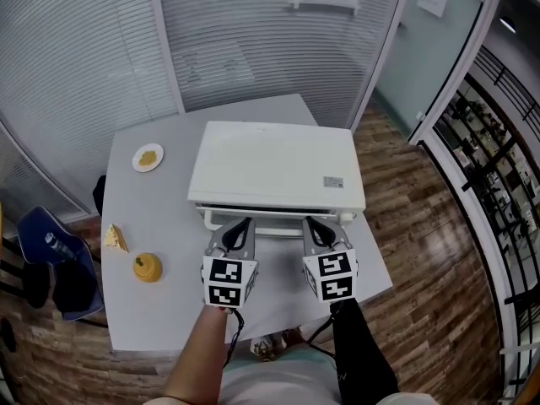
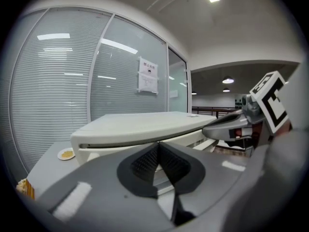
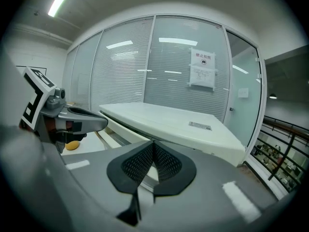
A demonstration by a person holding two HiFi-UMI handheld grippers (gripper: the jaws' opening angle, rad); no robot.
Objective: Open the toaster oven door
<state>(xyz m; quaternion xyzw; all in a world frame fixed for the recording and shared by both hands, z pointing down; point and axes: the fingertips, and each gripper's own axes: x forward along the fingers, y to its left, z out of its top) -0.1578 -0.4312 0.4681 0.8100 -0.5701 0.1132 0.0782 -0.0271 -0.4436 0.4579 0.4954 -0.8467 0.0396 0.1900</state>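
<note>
A white toaster oven (image 1: 274, 165) stands on a grey table (image 1: 152, 218), its door shut and a white bar handle (image 1: 278, 218) along the front edge. My left gripper (image 1: 242, 224) and right gripper (image 1: 314, 224) sit side by side just in front of that handle, tips close to it. In the left gripper view the left gripper (image 2: 158, 145) has its pads meeting at the tip below the oven (image 2: 145, 124). In the right gripper view the right gripper (image 3: 153, 144) is likewise shut before the oven (image 3: 169, 120). Neither holds anything.
A small plate (image 1: 148, 157) with yellow food lies left of the oven. A wedge of food (image 1: 115, 238) and a round yellow object (image 1: 147, 267) lie near the table's left front. A blue chair (image 1: 51, 251) stands beside the table. Glass walls with blinds stand behind.
</note>
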